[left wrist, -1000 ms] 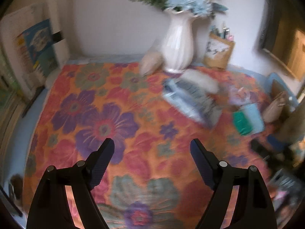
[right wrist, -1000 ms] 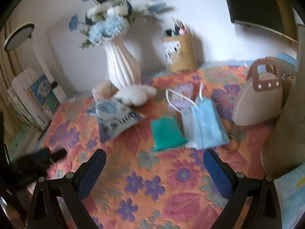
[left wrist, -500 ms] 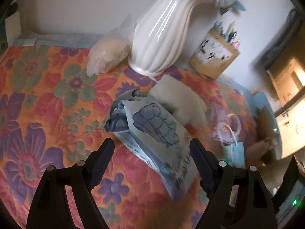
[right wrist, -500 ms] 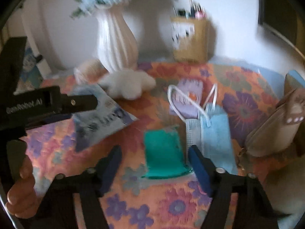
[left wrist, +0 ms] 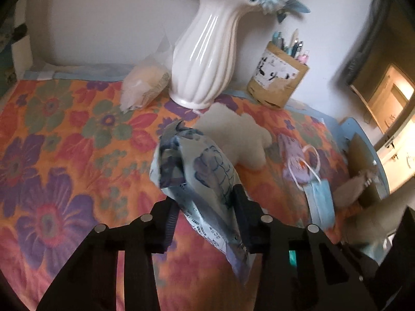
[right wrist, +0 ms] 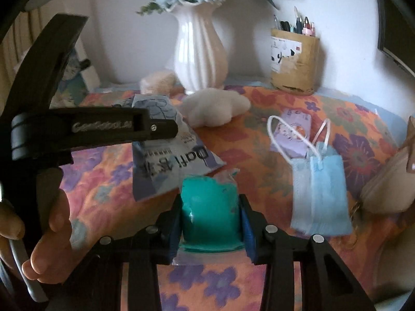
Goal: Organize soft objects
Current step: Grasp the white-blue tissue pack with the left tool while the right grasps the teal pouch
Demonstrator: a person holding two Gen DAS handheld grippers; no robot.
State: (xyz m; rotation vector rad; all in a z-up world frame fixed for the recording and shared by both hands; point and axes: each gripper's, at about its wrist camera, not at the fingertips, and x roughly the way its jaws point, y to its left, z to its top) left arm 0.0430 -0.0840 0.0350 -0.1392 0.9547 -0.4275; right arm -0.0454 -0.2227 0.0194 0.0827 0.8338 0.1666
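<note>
Closing left tongs (left wrist: 205, 207) half hiding printed packet (left wrist: 207, 181)

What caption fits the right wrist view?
Right hand-held gripper closing on a teal packet on the floral cloth.

Dim, soft indoor light with fisheye warping

Glare streaks the white vase (left wrist: 205, 59) beyond the hand-held gripper; a blue mask (right wrist: 321, 191) to its right is motion-blurred, edges bend into dark corners, and a lit opening glows far right.
</note>
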